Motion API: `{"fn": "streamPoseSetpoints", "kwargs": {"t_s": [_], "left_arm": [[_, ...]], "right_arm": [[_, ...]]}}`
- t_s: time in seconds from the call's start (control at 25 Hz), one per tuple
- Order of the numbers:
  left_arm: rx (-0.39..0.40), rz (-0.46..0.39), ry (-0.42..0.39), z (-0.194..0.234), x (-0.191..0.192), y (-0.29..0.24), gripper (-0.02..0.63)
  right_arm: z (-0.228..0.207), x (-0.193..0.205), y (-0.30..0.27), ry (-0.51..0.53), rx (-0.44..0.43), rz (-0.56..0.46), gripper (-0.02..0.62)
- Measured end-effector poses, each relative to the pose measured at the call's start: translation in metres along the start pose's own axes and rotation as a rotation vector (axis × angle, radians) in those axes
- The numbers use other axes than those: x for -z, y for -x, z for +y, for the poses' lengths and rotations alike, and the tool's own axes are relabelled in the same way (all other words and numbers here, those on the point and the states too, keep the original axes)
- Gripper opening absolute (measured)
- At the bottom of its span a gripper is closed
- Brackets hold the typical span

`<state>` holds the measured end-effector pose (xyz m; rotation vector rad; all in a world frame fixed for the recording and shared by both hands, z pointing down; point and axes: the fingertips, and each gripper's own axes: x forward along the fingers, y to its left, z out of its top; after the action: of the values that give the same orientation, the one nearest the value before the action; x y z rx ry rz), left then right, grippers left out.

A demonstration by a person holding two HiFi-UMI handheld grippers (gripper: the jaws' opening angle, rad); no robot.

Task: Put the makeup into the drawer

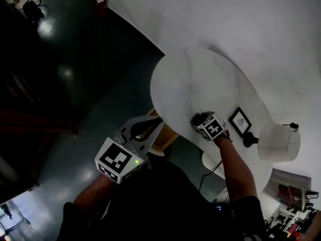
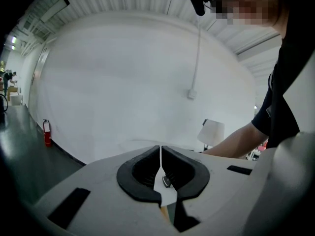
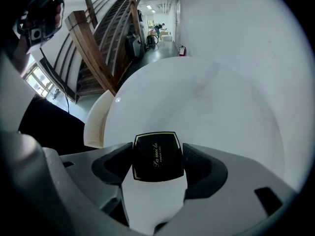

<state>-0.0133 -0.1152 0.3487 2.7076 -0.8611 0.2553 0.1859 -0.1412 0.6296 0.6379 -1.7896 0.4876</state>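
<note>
A black square makeup compact (image 3: 157, 159) with gold lettering sits between the jaws of my right gripper (image 3: 158, 150), which is shut on it just above the round white table (image 3: 211, 102). In the head view the right gripper (image 1: 196, 118) is over the table's (image 1: 200, 79) near part. My left gripper (image 1: 154, 121) hangs off the table's near-left edge, beside a wooden piece (image 1: 169, 136) under the rim that may be the drawer. In its own view the left gripper (image 2: 160, 151) is shut with nothing held.
A small black picture frame (image 1: 239, 122) and a white lamp (image 1: 279, 142) stand on the table's right side. A cream curved piece (image 3: 96, 124) sticks out at the table's left edge. A wooden staircase (image 3: 106, 43) and dark floor (image 1: 75, 69) lie beyond.
</note>
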Motion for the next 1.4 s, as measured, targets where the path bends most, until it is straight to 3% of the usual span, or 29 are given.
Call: {"fn": "streamPoseSetpoints", "kwargs": {"t_s": [0.4, 0.64, 0.72, 1.04, 1.4], "left_arm": [[-0.002, 0.013, 0.000, 0.000, 0.004, 0.004, 0.012], [-0.012, 0.016, 0.007, 0.002, 0.007, 0.008, 0.012], [-0.011, 0.013, 0.010, 0.002, 0.007, 0.009, 0.012], [0.001, -0.005, -0.001, 0.000, 0.000, 0.012, 0.012], [0.020, -0.011, -0.001, -0.002, -0.001, 0.015, 0.012]], "right_arm": [[0.002, 0.007, -0.010, 0.012, -0.004, 0.026, 0.281], [0.021, 0.002, -0.012, 0.059, -0.076, 0.066, 0.281], [0.021, 0.004, -0.012, 0.056, -0.066, 0.070, 0.281], [0.026, 0.004, 0.002, 0.046, -0.036, 0.016, 0.281], [0.033, -0.022, 0.030, 0.028, -0.013, -0.088, 0.281]]}}
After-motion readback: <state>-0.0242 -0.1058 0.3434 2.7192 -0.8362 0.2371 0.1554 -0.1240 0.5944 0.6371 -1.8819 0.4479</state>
